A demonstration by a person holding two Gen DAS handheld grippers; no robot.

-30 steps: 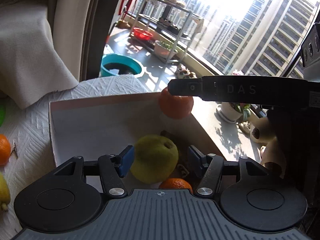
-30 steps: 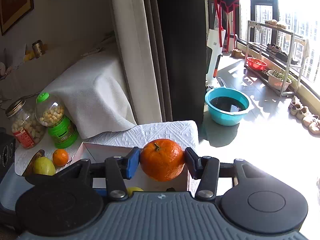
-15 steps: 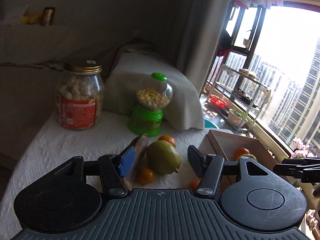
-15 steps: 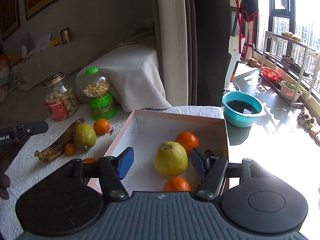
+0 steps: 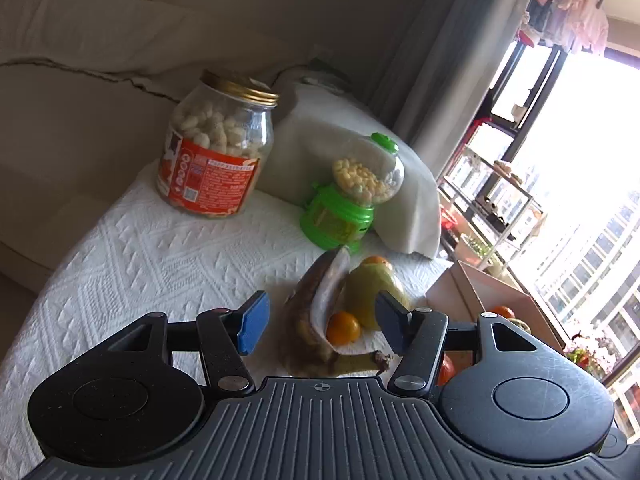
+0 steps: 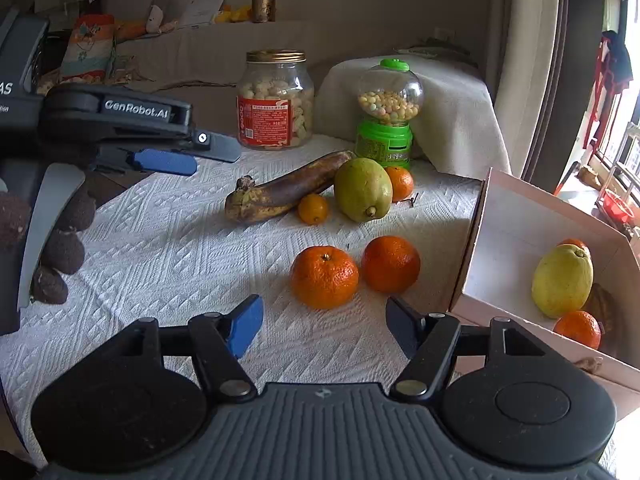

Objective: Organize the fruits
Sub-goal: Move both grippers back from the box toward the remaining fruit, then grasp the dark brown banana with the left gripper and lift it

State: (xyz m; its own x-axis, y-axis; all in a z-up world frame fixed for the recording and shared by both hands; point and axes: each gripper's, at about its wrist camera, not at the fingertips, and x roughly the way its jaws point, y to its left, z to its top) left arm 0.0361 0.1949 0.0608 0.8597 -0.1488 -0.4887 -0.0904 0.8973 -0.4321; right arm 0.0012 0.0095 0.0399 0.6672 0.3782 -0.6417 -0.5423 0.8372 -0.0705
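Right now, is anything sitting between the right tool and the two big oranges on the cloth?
Nothing visible. The right tool, jaws opening and empty, faces the near orange and its neighbour across bare white cloth. The box stands off to the right.

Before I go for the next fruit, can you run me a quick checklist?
1. Right hand-held gripper empty: ok, jaws opening, nothing between them.
2. Left hand-held gripper empty: ok, open, pads touching nothing.
3. Nearest target free: ok, two oranges lie side by side on the cloth ahead of the right hand-held gripper.
4. Room in the box: ok, the pear and oranges sit at one end, bare floor remains.
5. Left target clear: not ok, banana, small orange and green pear are bunched together.
6. Jar and candy dispenser out of the way: ok, behind the fruit.
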